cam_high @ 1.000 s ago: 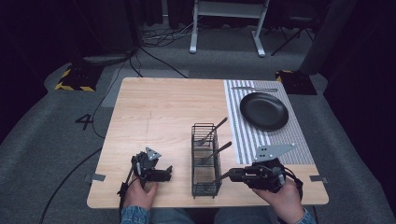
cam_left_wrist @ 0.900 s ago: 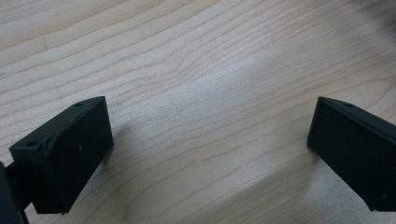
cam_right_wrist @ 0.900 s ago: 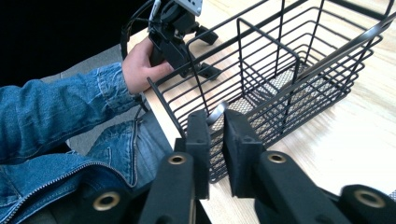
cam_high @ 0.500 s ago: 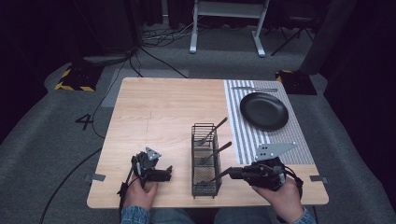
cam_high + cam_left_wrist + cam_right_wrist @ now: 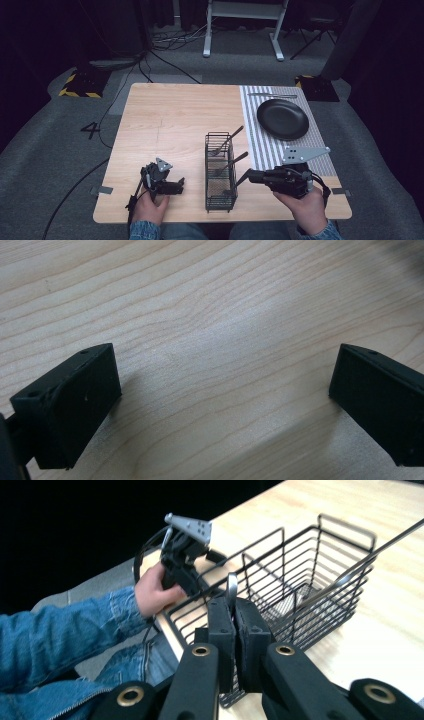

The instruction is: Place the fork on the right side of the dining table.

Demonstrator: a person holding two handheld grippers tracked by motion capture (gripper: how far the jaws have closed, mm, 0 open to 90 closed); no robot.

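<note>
A: What has the right gripper (image 5: 235, 611) hold of?

B: A thin metal utensil handle (image 5: 231, 586), pinched between jaws that have just finished closing; its rounded end pokes up above the pads, right at the near wall of the wire basket (image 5: 220, 172); what kind of utensil it is I cannot tell.

A: What else sits in the basket?

B: Two forks (image 5: 226, 142) lean out over its right rim, handles pointing toward the black plate (image 5: 282, 118); beyond the plate another utensil (image 5: 272, 95) lies on the striped mat (image 5: 262, 150).

A: Any writing?

B: A "4" (image 5: 92, 131) on the floor, left of the table (image 5: 165, 125); no brand I can read.

A: And the left gripper (image 5: 165, 186)?

B: Left of the basket, low over bare wood; its own view shows the jaws spread wide with nothing between them; the right gripper view catches its grey plate and the person's denim sleeve (image 5: 60, 640).
</note>
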